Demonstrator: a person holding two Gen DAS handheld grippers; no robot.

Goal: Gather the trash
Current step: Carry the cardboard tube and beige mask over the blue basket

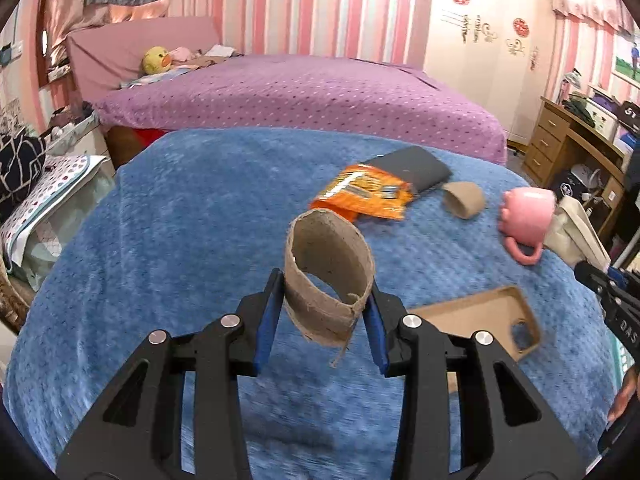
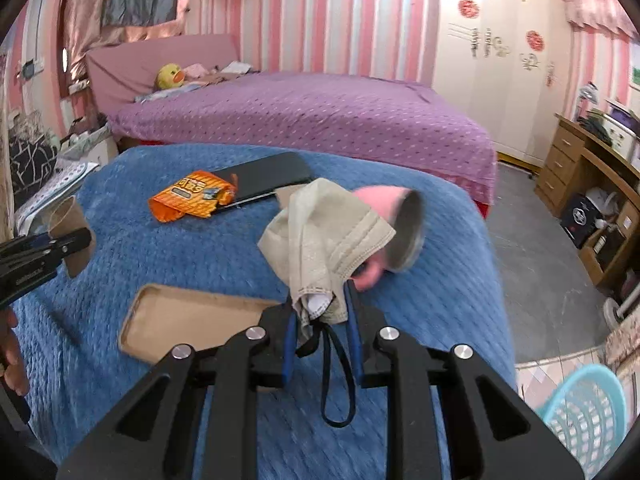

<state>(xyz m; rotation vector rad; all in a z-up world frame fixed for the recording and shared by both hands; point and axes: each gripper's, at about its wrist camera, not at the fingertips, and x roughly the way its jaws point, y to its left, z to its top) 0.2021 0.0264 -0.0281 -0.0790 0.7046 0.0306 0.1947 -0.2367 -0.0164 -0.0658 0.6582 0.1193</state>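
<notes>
My left gripper [image 1: 326,300] is shut on a cardboard tube [image 1: 329,276] and holds it above the blue blanket; the tube also shows at the left of the right wrist view [image 2: 72,236]. My right gripper [image 2: 320,300] is shut on a beige face mask [image 2: 324,240] with black ear loops hanging down; the mask also shows at the right edge of the left wrist view [image 1: 572,232]. An orange snack wrapper [image 1: 364,192] [image 2: 190,196] and a second, shorter cardboard tube [image 1: 464,199] lie on the blanket.
A blue blanket [image 1: 180,240] covers the table. On it lie a pink mug [image 1: 526,216] on its side, a dark phone [image 1: 416,166], and a tan phone case [image 1: 484,312]. A light-blue basket [image 2: 588,412] stands on the floor at the right. A purple bed [image 1: 304,92] is behind.
</notes>
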